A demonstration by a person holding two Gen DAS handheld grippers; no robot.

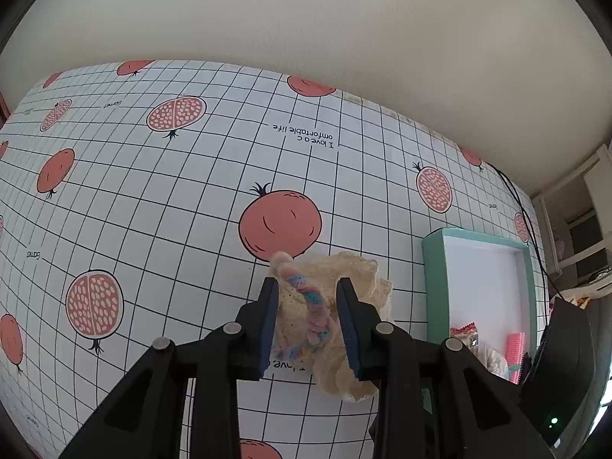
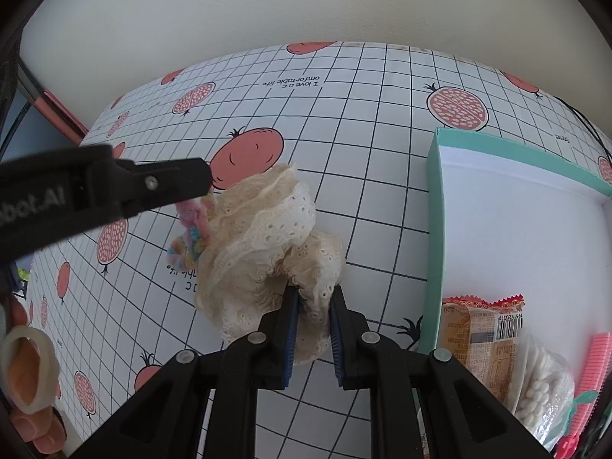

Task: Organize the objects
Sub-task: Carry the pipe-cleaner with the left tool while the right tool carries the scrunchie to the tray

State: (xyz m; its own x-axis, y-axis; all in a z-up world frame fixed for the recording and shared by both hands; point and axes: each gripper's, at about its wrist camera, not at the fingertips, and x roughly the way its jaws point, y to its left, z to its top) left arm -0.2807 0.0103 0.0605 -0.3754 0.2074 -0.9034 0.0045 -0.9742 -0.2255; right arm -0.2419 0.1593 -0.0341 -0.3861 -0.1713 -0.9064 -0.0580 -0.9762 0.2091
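A cream lace scrunchie (image 2: 260, 229) lies bunched on the pomegranate-print tablecloth (image 2: 363, 153). My right gripper (image 2: 314, 292) is shut on its near frill. A pastel pink-and-blue twisted hair tie (image 1: 306, 294) rests against the lace (image 1: 363, 283). My left gripper (image 1: 308, 283) straddles that tie, its jaws open, with a gap on both sides of the tie. In the right wrist view the left gripper (image 2: 202, 187) reaches in from the left over the pastel tie (image 2: 191, 229). A teal box (image 2: 434, 229) with a white inside stands to the right.
The teal box (image 1: 428, 287) holds a snack packet (image 2: 478, 329), a bag of small white beads (image 2: 543, 382) and a pink comb (image 2: 596, 367). A black device with a green light (image 1: 554, 401) sits at the right. A black cable (image 1: 516, 199) runs along the table's far right edge. A hand (image 2: 34, 390) shows at lower left.
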